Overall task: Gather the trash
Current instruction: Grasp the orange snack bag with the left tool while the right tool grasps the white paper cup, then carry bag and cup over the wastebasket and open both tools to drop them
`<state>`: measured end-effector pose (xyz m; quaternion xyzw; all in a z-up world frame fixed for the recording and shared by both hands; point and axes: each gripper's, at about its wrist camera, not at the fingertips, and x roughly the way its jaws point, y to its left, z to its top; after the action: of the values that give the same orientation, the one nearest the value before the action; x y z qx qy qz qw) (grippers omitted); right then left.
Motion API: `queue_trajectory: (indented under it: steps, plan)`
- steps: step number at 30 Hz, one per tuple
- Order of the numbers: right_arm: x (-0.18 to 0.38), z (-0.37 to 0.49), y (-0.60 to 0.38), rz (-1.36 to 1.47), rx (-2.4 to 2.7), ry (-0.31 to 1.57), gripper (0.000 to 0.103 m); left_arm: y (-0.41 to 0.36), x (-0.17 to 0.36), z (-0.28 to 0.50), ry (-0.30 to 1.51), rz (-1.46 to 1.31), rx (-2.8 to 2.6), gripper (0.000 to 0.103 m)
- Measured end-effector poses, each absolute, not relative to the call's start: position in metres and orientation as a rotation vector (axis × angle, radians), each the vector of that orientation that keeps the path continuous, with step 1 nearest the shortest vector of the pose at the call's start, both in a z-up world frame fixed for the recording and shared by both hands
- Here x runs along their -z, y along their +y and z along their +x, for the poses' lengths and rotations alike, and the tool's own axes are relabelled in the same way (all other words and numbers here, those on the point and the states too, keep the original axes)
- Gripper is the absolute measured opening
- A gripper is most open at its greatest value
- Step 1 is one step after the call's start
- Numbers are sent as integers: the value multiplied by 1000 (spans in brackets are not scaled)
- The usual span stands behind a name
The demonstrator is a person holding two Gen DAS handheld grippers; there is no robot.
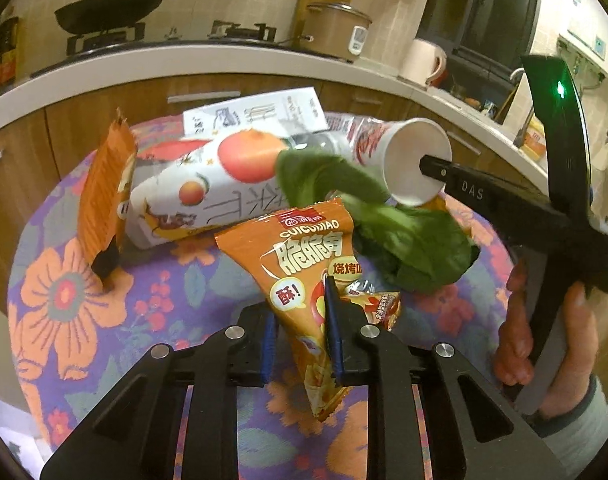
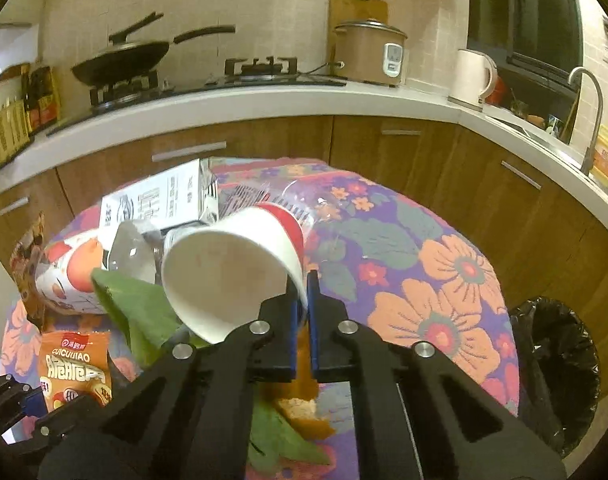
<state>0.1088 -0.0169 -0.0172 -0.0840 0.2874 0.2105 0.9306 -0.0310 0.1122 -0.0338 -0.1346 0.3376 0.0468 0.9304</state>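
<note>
Both grippers angled down over a flowered tabletop (image 2: 444,280) heaped with rubbish. Left gripper (image 1: 299,328) low at the near edge of the heap, blue pads nearly together and pinching an orange snack bag (image 1: 304,256) lifted upright between them, its lower corner hanging below the jaws. Right gripper (image 2: 301,320) coming in from the right of that bag, a bare hand (image 1: 544,332) wrapped round its handle, jaws pressed together on the rim of a white paper cup (image 2: 231,276) (one finger inside the mouth, the other outside). Cup tipped on its side, open end toward the cameras, red-printed base pointing back toward the kitchen counter (image 2: 223,104). Between bag and cup: a limp green leaf (image 1: 404,236). Behind the bag: a juice carton (image 1: 207,184) lying flat, a torn orange wrapper (image 1: 107,196) standing at its left end. Right of the tabletop, a bin (image 2: 552,376) lined with black plastic.
</note>
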Motion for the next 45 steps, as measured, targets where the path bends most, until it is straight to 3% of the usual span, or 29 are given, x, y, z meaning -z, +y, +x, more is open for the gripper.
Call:
queue_trajectory:
  steps: [17, 26, 35, 45]
  plan:
    - [-20, 91, -125, -25, -313, 457, 1, 41, -22, 4, 531, -206, 38, 19]
    - [-23, 92, -223, -4, -155, 401, 1, -41, -37, 39, 528, -188, 169, 19]
    - [15, 109, -337, 59, -8, 457, 1, -136, -25, 87, 602, -194, 266, 19]
    - [64, 128, -378, 65, 77, 554, 1, -206, 31, 142, 685, -181, 324, 19]
